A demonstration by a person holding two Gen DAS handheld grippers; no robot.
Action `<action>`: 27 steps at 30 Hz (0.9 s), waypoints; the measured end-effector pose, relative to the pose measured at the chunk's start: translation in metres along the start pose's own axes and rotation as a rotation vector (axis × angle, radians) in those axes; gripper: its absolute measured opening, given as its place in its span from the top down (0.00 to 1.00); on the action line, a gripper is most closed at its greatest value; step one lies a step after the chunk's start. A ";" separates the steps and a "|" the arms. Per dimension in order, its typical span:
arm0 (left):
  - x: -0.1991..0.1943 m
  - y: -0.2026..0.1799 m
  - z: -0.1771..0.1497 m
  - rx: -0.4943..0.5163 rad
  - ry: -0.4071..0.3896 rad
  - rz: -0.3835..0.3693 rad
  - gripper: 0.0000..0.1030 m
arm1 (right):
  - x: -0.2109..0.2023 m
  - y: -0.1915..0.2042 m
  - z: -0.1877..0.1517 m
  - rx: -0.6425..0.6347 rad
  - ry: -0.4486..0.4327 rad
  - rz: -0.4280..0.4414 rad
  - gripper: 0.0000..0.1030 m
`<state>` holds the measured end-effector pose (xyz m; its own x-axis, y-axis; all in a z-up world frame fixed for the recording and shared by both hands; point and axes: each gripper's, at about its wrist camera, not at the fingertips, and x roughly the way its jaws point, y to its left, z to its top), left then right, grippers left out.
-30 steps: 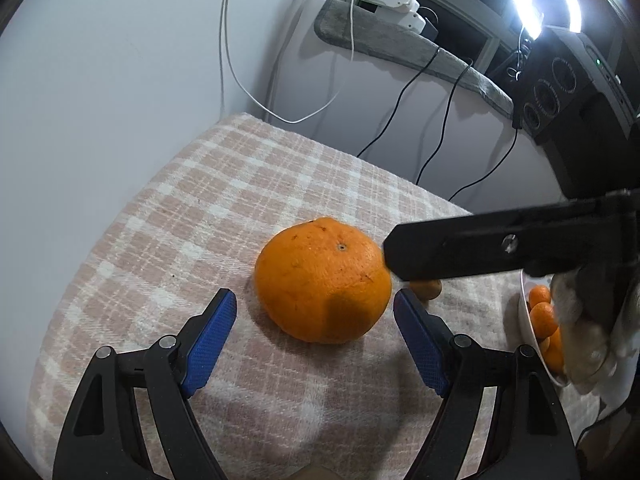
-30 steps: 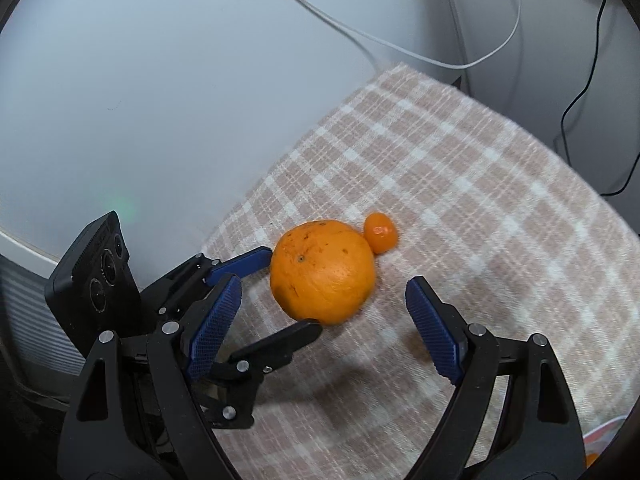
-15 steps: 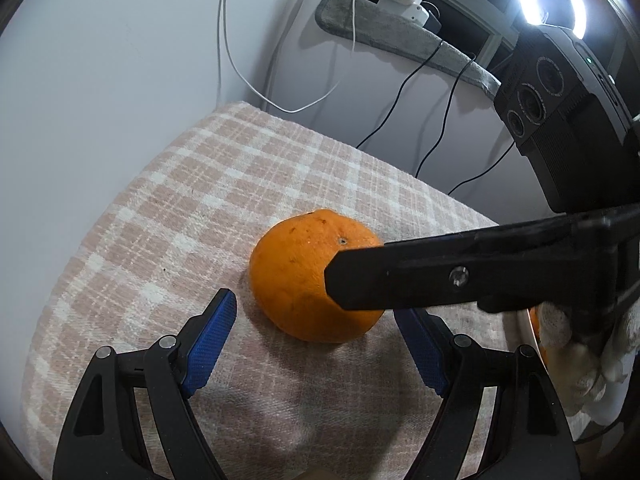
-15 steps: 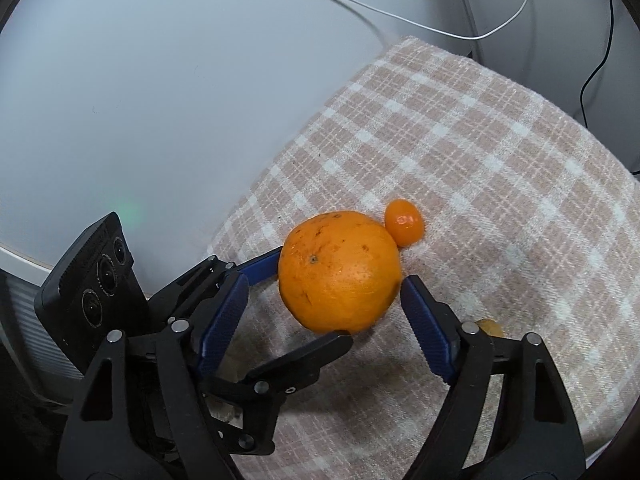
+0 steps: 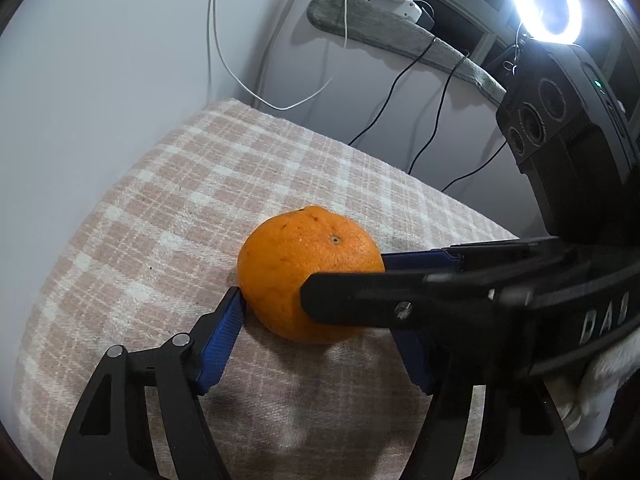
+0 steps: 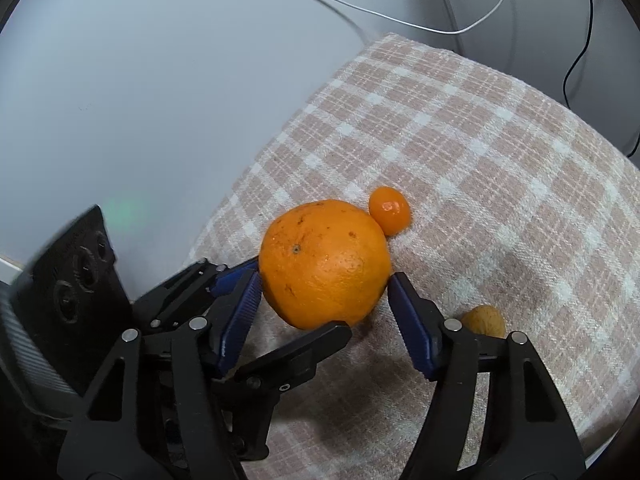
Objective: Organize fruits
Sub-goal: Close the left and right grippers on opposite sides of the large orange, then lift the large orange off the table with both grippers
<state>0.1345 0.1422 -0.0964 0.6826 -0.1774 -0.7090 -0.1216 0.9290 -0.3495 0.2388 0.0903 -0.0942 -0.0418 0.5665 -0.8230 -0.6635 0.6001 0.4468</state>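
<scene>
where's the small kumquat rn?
Right wrist view: the small kumquat lies on the checked cloth, touching the big orange's far right side.

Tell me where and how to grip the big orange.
Grip the big orange across its widest middle, coming from above and in front, pads on opposite sides. It sits stem-scar up on the checked cloth; the right gripper has just been closing around it like that.

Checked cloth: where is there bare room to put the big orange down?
Bare checked cloth runs from the small orange fruit out to the far edge. It is crowded near the large orange, where the left gripper, right gripper and a yellowish fruit sit.
</scene>
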 end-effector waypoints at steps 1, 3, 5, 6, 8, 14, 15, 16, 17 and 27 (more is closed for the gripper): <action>-0.001 0.000 -0.001 -0.003 -0.002 -0.003 0.32 | 0.000 0.002 -0.001 -0.009 -0.007 -0.009 0.33; -0.001 0.000 -0.001 -0.004 -0.005 -0.005 0.32 | 0.000 0.007 -0.004 -0.033 -0.024 -0.036 0.33; -0.003 0.000 -0.002 -0.004 -0.007 -0.002 0.32 | 0.000 0.012 -0.006 -0.051 -0.038 -0.060 0.33; -0.004 -0.001 -0.003 -0.004 -0.010 0.000 0.32 | 0.002 0.013 -0.006 -0.053 -0.043 -0.065 0.33; -0.007 -0.001 -0.004 -0.002 -0.016 0.002 0.32 | 0.001 0.015 -0.009 -0.054 -0.058 -0.068 0.33; -0.014 -0.007 -0.010 0.004 -0.032 0.002 0.32 | -0.007 0.023 -0.023 -0.078 -0.087 -0.083 0.33; -0.016 -0.009 -0.011 0.010 -0.038 0.005 0.32 | -0.008 0.023 -0.024 -0.076 -0.090 -0.082 0.33; -0.017 -0.011 -0.012 0.017 -0.042 0.007 0.32 | -0.009 0.024 -0.026 -0.076 -0.095 -0.081 0.33; -0.018 -0.014 -0.012 0.025 -0.046 0.009 0.32 | -0.012 0.024 -0.028 -0.074 -0.101 -0.078 0.33; -0.032 -0.044 -0.012 0.080 -0.095 0.002 0.32 | -0.042 0.021 -0.039 -0.070 -0.164 -0.080 0.33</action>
<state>0.1092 0.1025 -0.0657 0.7482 -0.1469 -0.6470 -0.0679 0.9531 -0.2949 0.1972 0.0573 -0.0640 0.1318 0.6066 -0.7840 -0.7106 0.6093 0.3520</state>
